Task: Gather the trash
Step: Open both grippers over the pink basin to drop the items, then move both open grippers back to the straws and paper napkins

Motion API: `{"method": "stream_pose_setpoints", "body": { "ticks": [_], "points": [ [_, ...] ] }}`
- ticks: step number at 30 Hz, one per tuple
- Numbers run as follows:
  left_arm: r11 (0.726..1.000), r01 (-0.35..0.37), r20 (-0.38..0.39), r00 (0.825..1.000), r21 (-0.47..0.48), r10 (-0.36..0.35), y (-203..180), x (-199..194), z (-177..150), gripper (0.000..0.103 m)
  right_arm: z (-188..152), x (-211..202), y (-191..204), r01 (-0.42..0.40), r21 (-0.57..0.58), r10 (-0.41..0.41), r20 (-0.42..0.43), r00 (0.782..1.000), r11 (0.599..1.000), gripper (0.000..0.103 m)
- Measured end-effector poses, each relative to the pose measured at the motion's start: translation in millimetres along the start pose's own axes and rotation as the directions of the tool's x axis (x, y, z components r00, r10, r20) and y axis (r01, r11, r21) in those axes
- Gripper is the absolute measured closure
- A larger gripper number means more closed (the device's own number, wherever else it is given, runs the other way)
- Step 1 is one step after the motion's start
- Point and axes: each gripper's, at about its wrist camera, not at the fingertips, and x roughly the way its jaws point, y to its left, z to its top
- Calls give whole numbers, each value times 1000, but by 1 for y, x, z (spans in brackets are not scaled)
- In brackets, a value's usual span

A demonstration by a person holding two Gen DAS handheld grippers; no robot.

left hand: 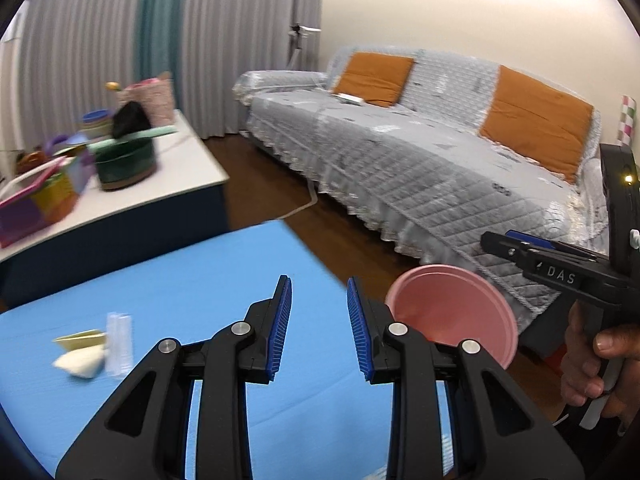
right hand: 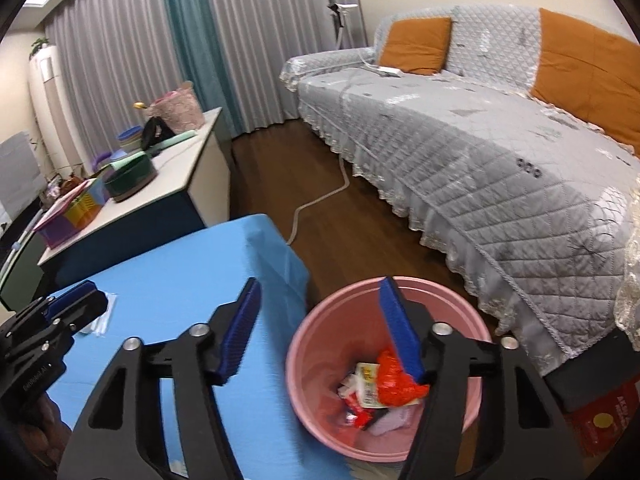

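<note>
A pink trash bin [right hand: 320,360] stands on the floor beside the blue table [right hand: 168,280] and holds several wrappers, among them a red one [right hand: 396,380]. My right gripper [right hand: 320,324] is open and empty, above the bin's near rim. My left gripper [left hand: 319,320] is open and empty over the blue table [left hand: 200,272]. On the table at its left lie a clear plastic piece [left hand: 118,344], a white wad [left hand: 78,362] and a yellowish paper [left hand: 80,338]. The bin [left hand: 452,312] also shows in the left wrist view, and the right gripper shows at the right edge of that view.
A grey covered sofa [left hand: 420,152] with orange cushions [left hand: 374,76] runs along the right. A white side table [left hand: 168,172] holds baskets, boxes and a green pot [left hand: 126,164]. A white hose [right hand: 320,200] lies on the brown floor.
</note>
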Motion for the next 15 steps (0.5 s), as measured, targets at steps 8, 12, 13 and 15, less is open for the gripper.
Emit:
{"method": "stream_pose_setpoints", "body": {
  "ticks": [8,12,13,15],
  "points": [
    [988,-136,1,991,-73,136,81,-35,-18,74,-8,5,77,-93,-78,94,11,996,993,62],
    [974,-198,1,980,-107,199,120,-54,-24,74,-11,7,119,-148,-131,151,12,988,980,62],
    [971,-213,4,977,-111,215,129,-58,-24,74,-13,6,129,-161,-144,164,11,986,977,62],
    [964,-237,3,971,-125,239,145,-64,-26,74,-16,7,147,-185,-164,188,6,982,969,62]
  ]
}}
